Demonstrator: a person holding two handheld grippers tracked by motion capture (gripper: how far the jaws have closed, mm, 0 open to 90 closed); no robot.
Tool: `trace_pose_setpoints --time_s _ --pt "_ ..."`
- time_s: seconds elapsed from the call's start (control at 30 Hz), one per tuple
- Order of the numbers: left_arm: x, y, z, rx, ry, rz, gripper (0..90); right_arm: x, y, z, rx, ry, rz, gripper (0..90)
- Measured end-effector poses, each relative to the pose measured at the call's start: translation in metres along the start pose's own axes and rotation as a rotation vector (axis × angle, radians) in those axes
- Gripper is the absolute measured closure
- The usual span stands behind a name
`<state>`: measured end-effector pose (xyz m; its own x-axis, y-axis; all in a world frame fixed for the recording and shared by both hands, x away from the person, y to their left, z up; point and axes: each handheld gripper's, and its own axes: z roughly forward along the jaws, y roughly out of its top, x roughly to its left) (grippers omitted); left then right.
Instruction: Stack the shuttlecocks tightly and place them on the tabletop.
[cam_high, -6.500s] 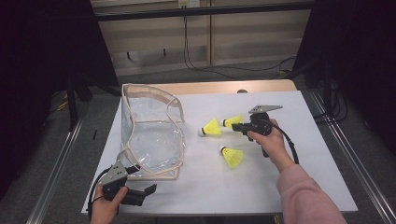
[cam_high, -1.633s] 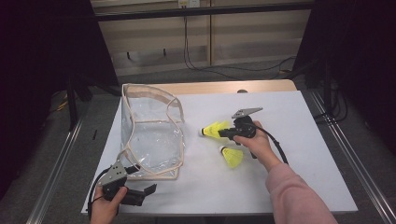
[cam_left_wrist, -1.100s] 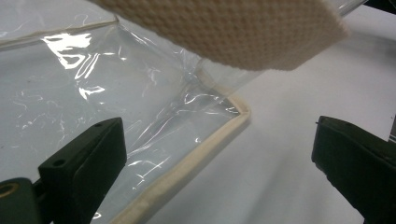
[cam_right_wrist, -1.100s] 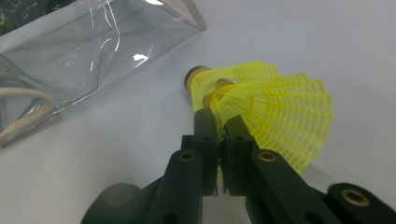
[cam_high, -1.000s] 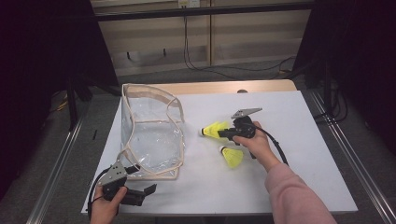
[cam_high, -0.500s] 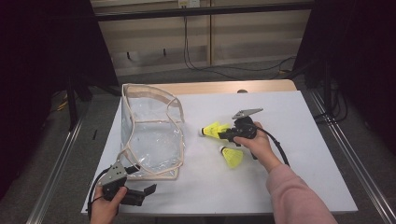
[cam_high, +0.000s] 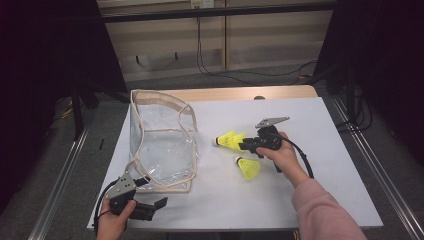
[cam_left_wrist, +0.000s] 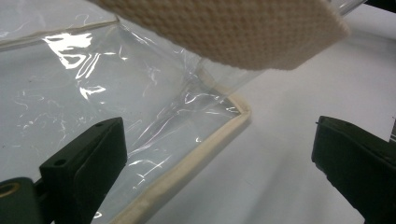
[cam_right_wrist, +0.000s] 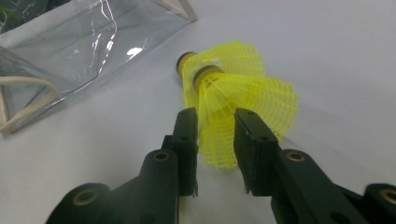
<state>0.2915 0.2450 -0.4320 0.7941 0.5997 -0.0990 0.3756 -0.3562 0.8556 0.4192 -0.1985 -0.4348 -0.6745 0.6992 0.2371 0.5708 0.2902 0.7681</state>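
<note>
A: Right gripper (cam_right_wrist: 215, 135) — jaws nearly together, pinching the yellow skirt of a shuttlecock (cam_right_wrist: 224, 100). In the right gripper view a second shuttlecock (cam_right_wrist: 261, 100) looks nested with the first, two cork ends side by side. I cannot tell if my jaws have one skirt or both.

B: Where does that sit on the table?

A: Mid-table in the high view, shuttlecock (cam_high: 229, 140) just right of the clear bag (cam_high: 162, 145), corks pointing at it. A third one (cam_high: 247, 167) lies loose near my right hand (cam_high: 282, 155).

B: Left side?

A: Left gripper (cam_left_wrist: 219, 154) spread wide, holding nothing, parked at the bag's near corner (cam_left_wrist: 233, 109). One jaw sits over the plastic, the other over bare table.

B: Plan for the step?

A: I judge the job is loading shuttlecocks into the bag. The skirt is soft mesh, so pinch lightly; a hard squeeze would crush it. Lift straight up and check whether a second one rides along. Carry cork-first toward the opening. The bag walls look limp, so the left gripper should take the rim or strap (cam_left_wrist: 224, 32) and hold the mouth open.

B: Risk?

A: The nested one dropping off mid-carry.
</note>
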Motion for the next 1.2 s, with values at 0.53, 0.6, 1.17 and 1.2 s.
trace_pose_setpoints --time_s 0.53,0.6,1.17,1.2 --pt "-0.0001 0.0000 -0.0001 0.000 0.001 0.000 3.1 0.0009 -0.0018 -0.0006 -0.029 0.030 -0.004 89.9" --pt "-0.0001 0.0000 -0.0001 0.000 0.002 0.000 3.1 0.0013 -0.0019 -0.0002 -0.029 0.035 -0.005 89.9" --pt "-0.0002 0.0000 -0.0001 -0.001 0.002 -0.002 3.1 0.0022 -0.0044 0.0049 -0.010 0.034 0.001 87.6" --pt "-0.0002 0.0000 -0.0001 -0.001 0.002 -0.001 3.1 0.0021 -0.0045 0.0052 -0.011 0.035 -0.001 87.5"
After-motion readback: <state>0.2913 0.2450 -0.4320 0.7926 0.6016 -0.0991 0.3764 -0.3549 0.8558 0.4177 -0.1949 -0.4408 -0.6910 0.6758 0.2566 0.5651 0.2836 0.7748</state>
